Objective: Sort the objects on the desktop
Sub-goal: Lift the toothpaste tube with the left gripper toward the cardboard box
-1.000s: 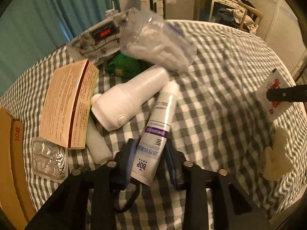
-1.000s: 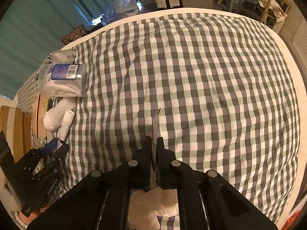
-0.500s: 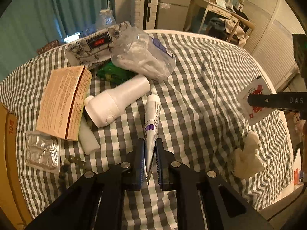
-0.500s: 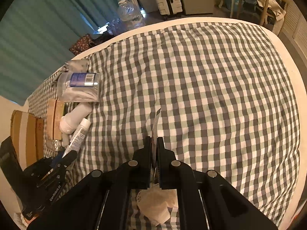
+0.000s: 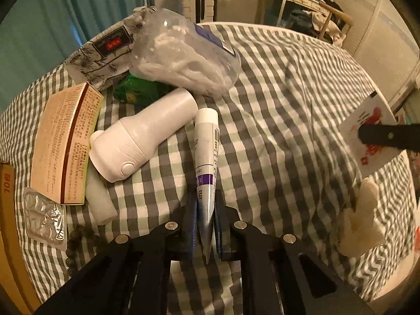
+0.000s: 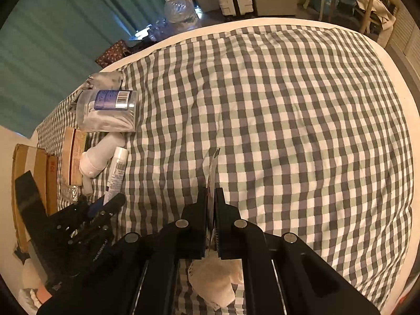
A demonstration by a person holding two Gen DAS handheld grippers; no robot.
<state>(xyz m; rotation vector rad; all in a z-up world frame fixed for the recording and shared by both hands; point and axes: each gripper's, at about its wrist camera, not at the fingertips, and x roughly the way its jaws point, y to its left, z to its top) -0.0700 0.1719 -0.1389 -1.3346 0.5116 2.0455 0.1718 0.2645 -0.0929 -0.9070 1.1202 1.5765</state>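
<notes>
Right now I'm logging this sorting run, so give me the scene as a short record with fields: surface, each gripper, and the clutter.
surface: grey, green and white checked cloth
left gripper: shut on the flat crimped end of a white squeeze tube with a purple band
right gripper: shut on a thin white card with red print, held edge-on
clutter beside tube: white plastic bottle lying down, tan printed carton, clear tub of white contents, foil blister pack
near right gripper: crumpled white tissue

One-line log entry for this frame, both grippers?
left gripper: shut on cream tube | right gripper: shut on thin packet | surface: checked cloth | step: sorting underway
</notes>
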